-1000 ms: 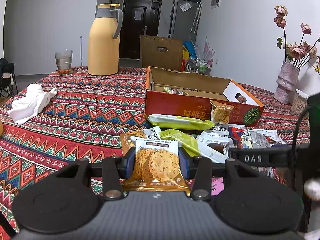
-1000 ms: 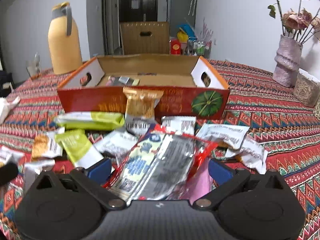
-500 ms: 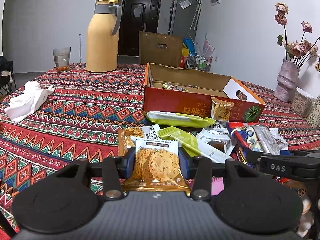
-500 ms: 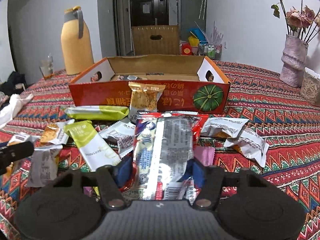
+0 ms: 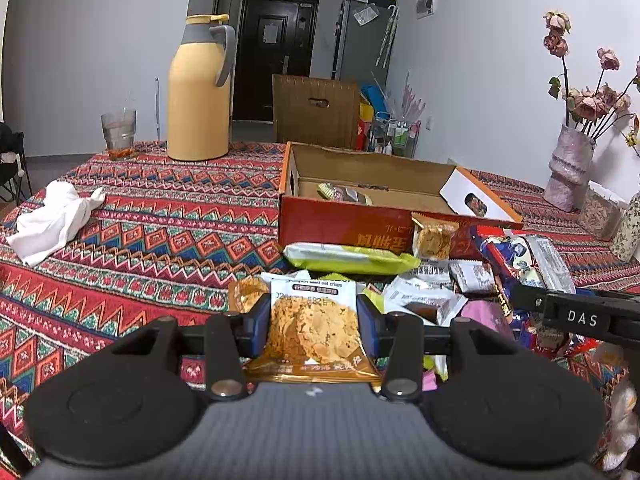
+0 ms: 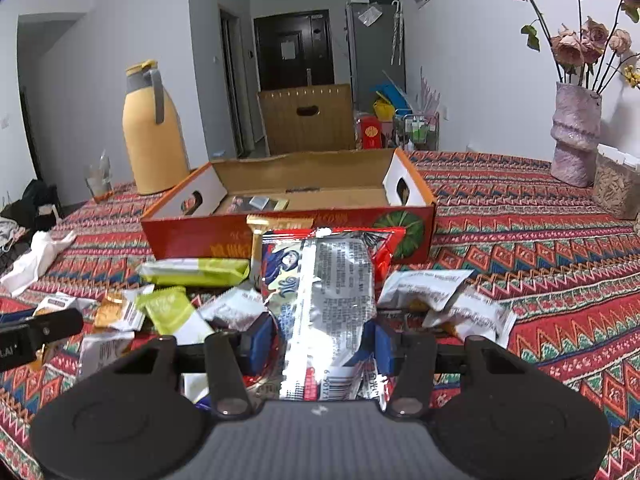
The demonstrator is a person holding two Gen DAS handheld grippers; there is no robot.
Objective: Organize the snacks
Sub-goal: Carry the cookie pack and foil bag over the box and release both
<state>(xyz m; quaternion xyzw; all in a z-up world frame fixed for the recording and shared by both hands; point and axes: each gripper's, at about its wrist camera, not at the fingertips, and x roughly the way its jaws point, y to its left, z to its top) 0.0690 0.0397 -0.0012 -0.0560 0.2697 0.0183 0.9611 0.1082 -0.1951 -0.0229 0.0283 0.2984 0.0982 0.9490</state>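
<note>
2 snack pkts, 1 clamped in each hand-held gripper.

Desk, patterned red cloth: yellow thermos jug; drinking glass beside it; crumpled white cloth; pink vase of dried roses.

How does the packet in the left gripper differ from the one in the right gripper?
The oat crisp packet is squarish, white and gold, picturing a golden biscuit; the silver snack bag is longer, foil with red and blue edges. Both are sealed and clamped by a gripper: left gripper, right gripper.
</note>
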